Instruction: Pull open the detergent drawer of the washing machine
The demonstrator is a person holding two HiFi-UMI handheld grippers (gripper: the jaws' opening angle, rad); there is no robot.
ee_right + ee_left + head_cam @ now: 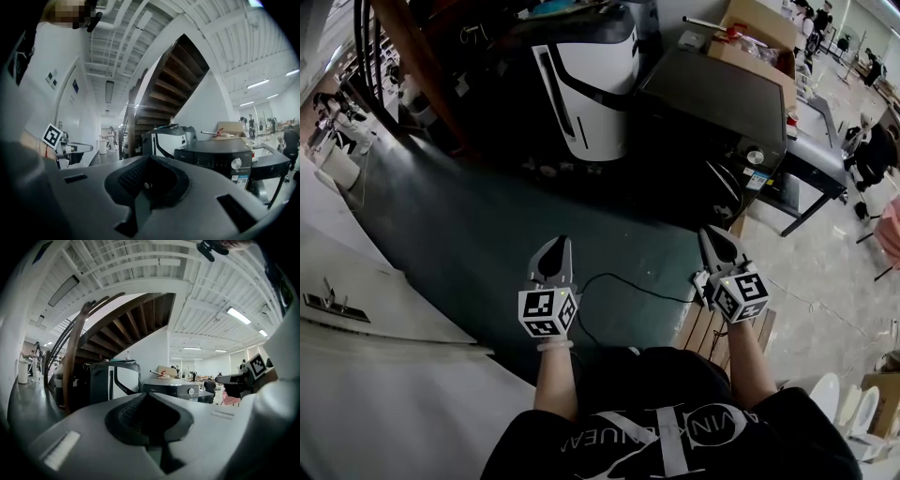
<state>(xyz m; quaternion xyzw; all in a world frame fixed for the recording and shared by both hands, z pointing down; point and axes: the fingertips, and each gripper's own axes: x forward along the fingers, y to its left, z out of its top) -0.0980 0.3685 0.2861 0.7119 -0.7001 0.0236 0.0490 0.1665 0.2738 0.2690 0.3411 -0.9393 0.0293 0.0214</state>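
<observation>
The left gripper [149, 397] fills the lower frame, its jaws closed together with nothing between them. Straight beyond their tips stands the dark washing machine [171, 389], with a round knob [191, 391] at the right of its front panel. A black-and-white appliance [115, 380] sits just left of the washing machine, and a wooden staircase [126, 319] rises above it. A cardboard box [164, 370] shows behind its top. To its right, apart from it, the right gripper [220, 378] reaches in.

Head view looks down; gripper views face the washing machine [220, 161].
</observation>
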